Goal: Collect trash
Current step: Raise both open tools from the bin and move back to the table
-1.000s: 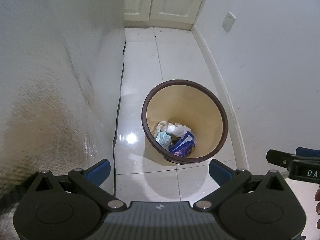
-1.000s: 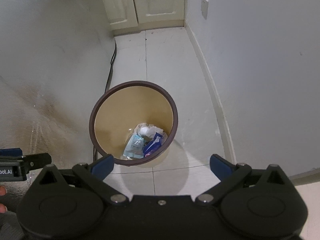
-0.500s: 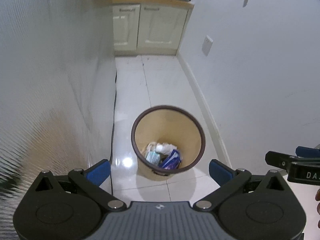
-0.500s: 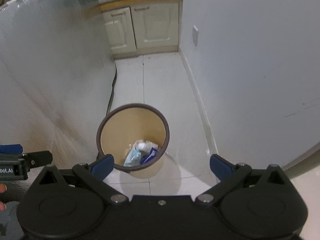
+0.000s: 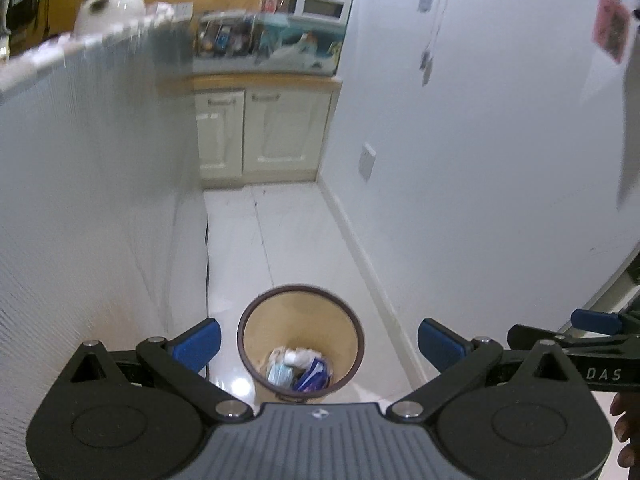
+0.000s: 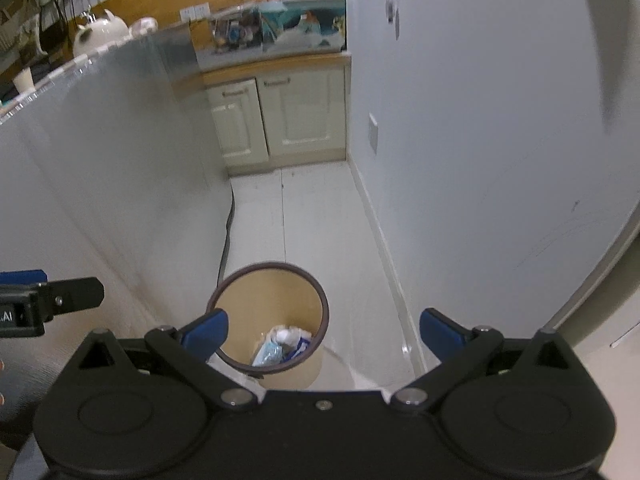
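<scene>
Left wrist view: we have lifted both grippers, left gripper and right gripper, spread wide and empty, away from the bin on the floor, trash already inside.

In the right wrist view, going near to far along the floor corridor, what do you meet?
Trash bin holding wrappers and tissue → bare white floor tiles → cream cabinet doors → wooden countertop → fish tank.
</scene>
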A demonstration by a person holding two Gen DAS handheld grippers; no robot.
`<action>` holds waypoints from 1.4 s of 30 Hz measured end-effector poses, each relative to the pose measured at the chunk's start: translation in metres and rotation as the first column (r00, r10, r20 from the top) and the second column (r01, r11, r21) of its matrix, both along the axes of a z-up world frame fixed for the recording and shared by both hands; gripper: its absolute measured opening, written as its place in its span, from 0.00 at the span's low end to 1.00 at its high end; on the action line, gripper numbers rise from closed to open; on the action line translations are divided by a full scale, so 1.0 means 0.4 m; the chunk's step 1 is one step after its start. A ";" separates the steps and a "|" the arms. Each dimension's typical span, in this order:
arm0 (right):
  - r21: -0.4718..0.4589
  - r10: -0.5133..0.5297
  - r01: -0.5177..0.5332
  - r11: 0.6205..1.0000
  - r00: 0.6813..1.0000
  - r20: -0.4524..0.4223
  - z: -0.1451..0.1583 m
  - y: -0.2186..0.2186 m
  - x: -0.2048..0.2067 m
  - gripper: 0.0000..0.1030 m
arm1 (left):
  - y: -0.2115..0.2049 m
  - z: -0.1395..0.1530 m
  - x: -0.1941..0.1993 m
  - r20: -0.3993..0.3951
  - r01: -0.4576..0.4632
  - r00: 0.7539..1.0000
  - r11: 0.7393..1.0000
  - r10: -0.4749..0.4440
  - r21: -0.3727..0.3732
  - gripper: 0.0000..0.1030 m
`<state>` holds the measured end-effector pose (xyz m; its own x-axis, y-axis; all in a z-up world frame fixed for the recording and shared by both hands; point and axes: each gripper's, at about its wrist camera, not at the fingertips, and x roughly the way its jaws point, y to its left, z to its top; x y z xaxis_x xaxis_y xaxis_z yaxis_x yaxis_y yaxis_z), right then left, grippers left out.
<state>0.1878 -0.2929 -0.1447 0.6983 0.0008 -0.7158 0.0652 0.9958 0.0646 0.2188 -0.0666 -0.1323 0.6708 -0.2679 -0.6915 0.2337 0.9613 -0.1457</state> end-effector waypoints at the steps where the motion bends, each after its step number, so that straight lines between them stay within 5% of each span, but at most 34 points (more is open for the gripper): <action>1: -0.002 -0.002 0.002 1.000 1.000 0.012 0.015 0.002 -0.010 1.00 | -0.001 0.014 -0.009 0.013 0.002 1.000 1.000 -0.002 -0.003 1.00; 22: -0.025 0.059 -0.054 0.998 0.954 0.294 0.332 0.071 -0.066 1.00 | 0.098 0.351 -0.119 0.291 -0.069 0.954 0.998 0.067 -0.005 1.00; 42: 0.008 0.256 -0.281 0.960 0.885 0.389 0.499 0.394 0.035 1.00 | 0.487 0.551 -0.110 0.407 -0.304 0.874 0.952 0.265 0.032 1.00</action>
